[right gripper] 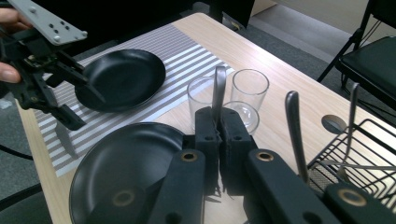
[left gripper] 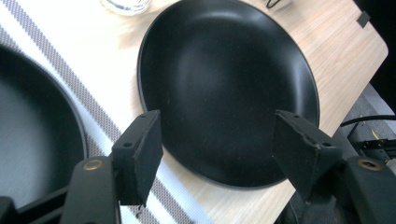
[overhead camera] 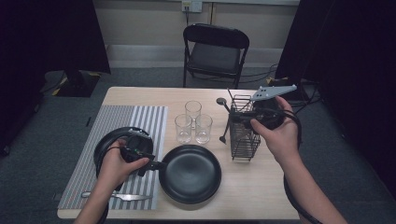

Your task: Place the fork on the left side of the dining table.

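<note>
Left gripper [left gripper: 217, 149] wide open over black plate [left gripper: 224, 84]; right gripper [right gripper: 219, 126] clamped on utensil handle [right gripper: 218, 91].

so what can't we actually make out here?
- Utensil clamped in right tongs: right gripper view shows the handle, working end hidden below the jaws.
- Rack contents: high view, too small and partly covered by the hand.
- Knife: high view, forearm crosses it.

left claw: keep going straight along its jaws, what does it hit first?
Most likely the black plate on the bare wood. The left claw is open with its jaws straddling the plate's near rim, tilted down toward it. Height above the plate is hard to judge.
</note>
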Available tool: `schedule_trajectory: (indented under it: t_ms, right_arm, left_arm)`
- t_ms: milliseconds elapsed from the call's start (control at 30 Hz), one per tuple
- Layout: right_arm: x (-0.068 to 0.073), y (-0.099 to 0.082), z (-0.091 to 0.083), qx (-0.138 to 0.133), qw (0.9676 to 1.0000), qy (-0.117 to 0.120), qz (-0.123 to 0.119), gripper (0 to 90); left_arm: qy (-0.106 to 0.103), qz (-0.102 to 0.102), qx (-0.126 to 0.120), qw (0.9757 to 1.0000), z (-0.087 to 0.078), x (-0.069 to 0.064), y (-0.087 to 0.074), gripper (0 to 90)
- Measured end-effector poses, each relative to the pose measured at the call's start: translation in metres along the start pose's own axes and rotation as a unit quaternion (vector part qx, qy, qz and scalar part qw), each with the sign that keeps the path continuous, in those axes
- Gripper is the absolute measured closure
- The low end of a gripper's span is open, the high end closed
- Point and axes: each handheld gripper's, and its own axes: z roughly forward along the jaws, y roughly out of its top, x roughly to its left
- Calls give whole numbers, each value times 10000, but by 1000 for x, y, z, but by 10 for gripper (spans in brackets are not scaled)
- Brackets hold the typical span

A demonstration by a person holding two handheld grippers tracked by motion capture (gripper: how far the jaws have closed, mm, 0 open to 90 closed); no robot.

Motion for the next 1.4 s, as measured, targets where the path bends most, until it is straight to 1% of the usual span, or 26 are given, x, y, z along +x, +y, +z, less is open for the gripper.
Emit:
schedule_trajectory:
  t_ms: [67,133,200,300,467,567,700,800,867,900,967,1000,1067,1267,1400]
  right_arm:
    - [2,0,2,14,10000,17,-15,876]
    - [2,-1,3,31,10000,39,-34,876]
    - [3,-2,5,44,10000,69,-19,876]
    - [3,-4,7,35,9999,102,3,876]
    - [5,-6,10,5,9999,161,20,876]
    - [6,-7,13,27,9998,181,-2,876]
    - [10,-10,17,73,9997,223,-22,876]
    - [12,-10,19,88,9996,251,-16,876]
    - [13,-10,21,108,9996,264,-39,876]
    - [14,-10,22,111,9996,268,-44,876]
    - [16,-9,23,116,9995,287,-59,876]
    - [17,-9,24,117,9995,305,-52,876]
    - [19,-9,26,128,9994,326,-81,876]
    - [24,-8,31,163,9992,342,-87,876]
    - [27,-8,33,164,9992,360,-75,876]
  left_arm:
    - [-64,24,-73,9999,2,-3,3,370]
    - [-73,69,-138,9999,3,-7,7,383]
    - [-174,51,-180,9997,5,-10,10,402]
    - [-285,103,-175,9994,9,-15,16,436]
    - [-271,230,-237,9991,11,-24,25,460]
    - [-303,283,-287,9987,12,-29,31,466]
    - [-248,430,-347,9982,12,-36,39,494]
    - [-235,485,-338,9980,14,-40,43,507]
    - [-142,497,-326,9981,15,-42,46,511]
    - [-131,526,-331,9980,16,-42,47,514]
    - [-98,522,-344,9980,16,-44,49,514]
    - [-78,516,-313,9981,16,-45,50,514]
    - [-30,548,-319,9980,17,-47,53,516]
    - [-22,561,-450,9974,17,-52,60,525]
    - [-23,643,-470,9968,18,-56,65,529]
